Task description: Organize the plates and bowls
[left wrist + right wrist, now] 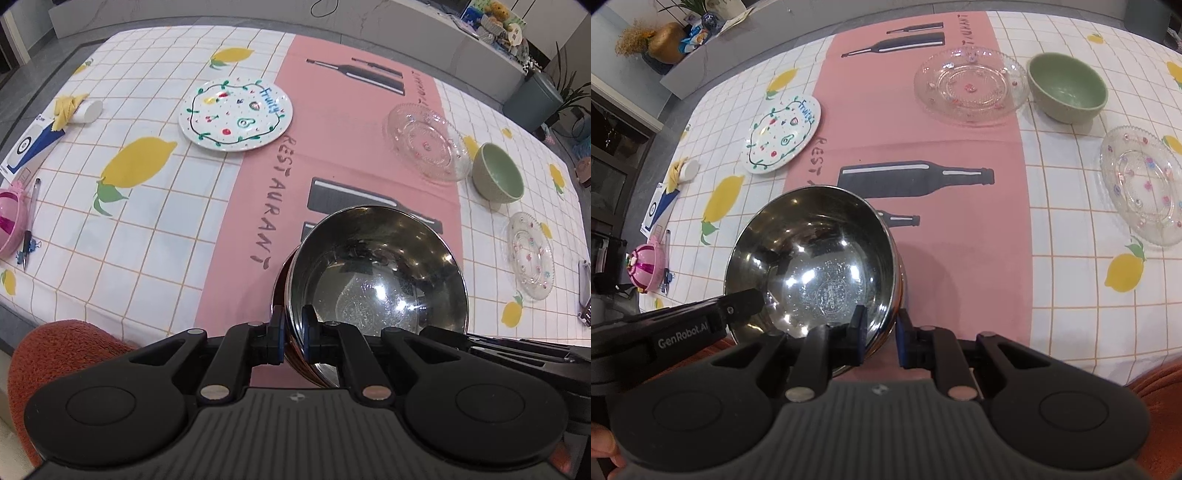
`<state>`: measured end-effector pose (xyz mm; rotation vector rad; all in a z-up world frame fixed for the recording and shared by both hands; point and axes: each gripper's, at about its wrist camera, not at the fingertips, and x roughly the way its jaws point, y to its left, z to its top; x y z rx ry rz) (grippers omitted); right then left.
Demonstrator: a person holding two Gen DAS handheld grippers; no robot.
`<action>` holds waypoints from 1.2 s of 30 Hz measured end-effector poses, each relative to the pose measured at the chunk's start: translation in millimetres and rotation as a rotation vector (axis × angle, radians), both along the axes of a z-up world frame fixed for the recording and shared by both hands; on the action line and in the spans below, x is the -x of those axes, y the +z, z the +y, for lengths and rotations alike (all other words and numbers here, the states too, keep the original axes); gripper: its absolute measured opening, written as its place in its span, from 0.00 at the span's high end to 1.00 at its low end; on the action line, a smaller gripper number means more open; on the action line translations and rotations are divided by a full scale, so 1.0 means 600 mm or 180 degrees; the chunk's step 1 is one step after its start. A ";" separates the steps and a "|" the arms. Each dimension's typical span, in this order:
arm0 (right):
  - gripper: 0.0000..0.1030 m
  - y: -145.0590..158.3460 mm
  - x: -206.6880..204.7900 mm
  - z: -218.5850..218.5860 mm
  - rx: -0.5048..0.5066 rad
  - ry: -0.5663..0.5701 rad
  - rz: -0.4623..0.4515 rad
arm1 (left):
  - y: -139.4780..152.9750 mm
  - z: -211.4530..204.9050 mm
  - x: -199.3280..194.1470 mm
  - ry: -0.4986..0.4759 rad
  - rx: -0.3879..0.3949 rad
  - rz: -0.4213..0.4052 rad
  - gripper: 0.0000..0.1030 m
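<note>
- Presently the left gripper (291, 334) pinches the steel bowl (376, 273) by its near rim, tilted above the tablecloth (155, 229).
- The right gripper (881, 332) straddles the rim, jaws slightly apart; a slick rim could slip out.

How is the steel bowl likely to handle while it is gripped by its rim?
The steel bowl looks thin-walled, so probably light and stiff. Its polished, mirror-like surface may slip between the pads of the left gripper. Pinched at one rim point only, it already sits tilted and could swing.
</note>
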<state>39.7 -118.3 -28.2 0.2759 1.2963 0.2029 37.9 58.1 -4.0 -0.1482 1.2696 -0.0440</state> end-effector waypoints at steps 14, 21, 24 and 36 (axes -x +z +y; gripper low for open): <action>0.86 -0.016 -0.009 0.013 0.0077 0.0049 0.0063 | -0.025 0.005 -0.004 -0.0010 -0.0052 0.0113 0.90; 0.79 -0.012 -0.010 0.018 0.0089 0.0110 0.0042 | -0.027 0.009 -0.005 -0.0064 0.0012 0.0154 0.86; 0.76 -0.009 -0.009 0.018 0.0098 0.0121 0.0007 | -0.025 0.010 -0.006 -0.0095 0.0021 0.0152 0.85; 0.57 0.015 0.002 -0.010 -0.0067 0.0048 -0.0083 | 0.022 0.019 -0.003 -0.0100 0.0141 -0.0212 0.73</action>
